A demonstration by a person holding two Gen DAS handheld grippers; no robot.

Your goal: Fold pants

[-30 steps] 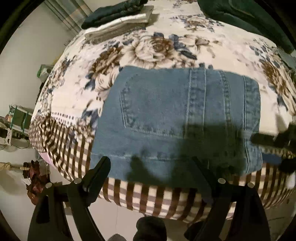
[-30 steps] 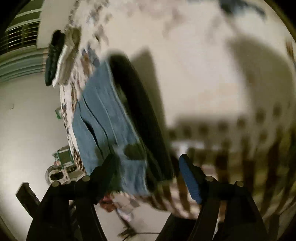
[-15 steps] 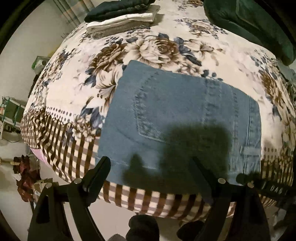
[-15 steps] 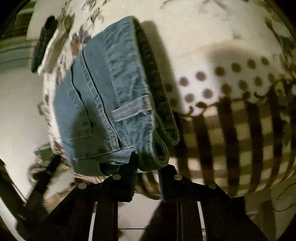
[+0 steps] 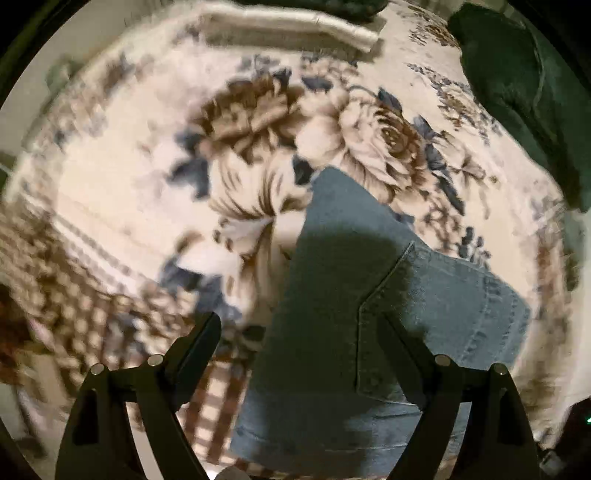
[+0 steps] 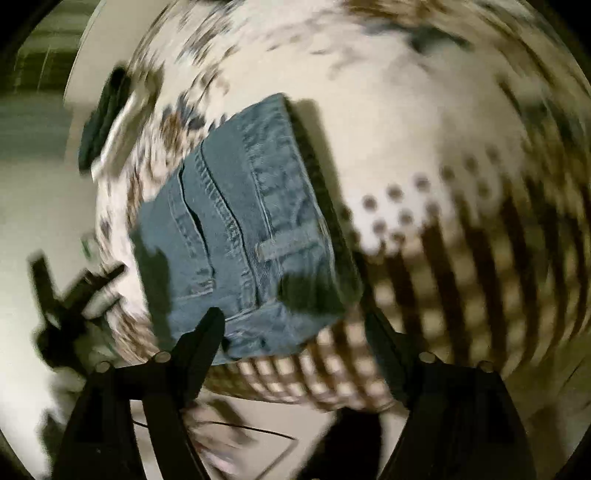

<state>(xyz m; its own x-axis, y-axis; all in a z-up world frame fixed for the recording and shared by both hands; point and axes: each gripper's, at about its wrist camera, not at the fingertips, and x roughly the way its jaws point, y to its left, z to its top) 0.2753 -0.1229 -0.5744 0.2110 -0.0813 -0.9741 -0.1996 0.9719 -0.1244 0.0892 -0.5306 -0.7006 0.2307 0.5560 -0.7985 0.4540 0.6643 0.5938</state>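
Observation:
Folded blue denim pants (image 5: pixel 369 314) lie on a floral blanket near the bed's front edge, back pocket facing up. My left gripper (image 5: pixel 299 332) is open, just above the pants' near left part, holding nothing. In the right wrist view the pants (image 6: pixel 236 236) show as a thick folded stack with waistband and belt loop. My right gripper (image 6: pixel 291 328) is open at the stack's near edge, not gripping it. The left gripper shows blurred at the far left (image 6: pixel 70 295).
The floral blanket (image 5: pixel 129 192) has a brown striped border (image 6: pixel 480 277) hanging over the bed edge. Folded dark and white clothes (image 5: pixel 295 22) lie at the far side. A dark green cushion (image 5: pixel 524 92) sits at the far right. Floor lies below the edge.
My right gripper was shut on the pants' corner half a second ago and has opened and pulled back. My left gripper has moved closer and leftward over the pants. Both views are motion-blurred.

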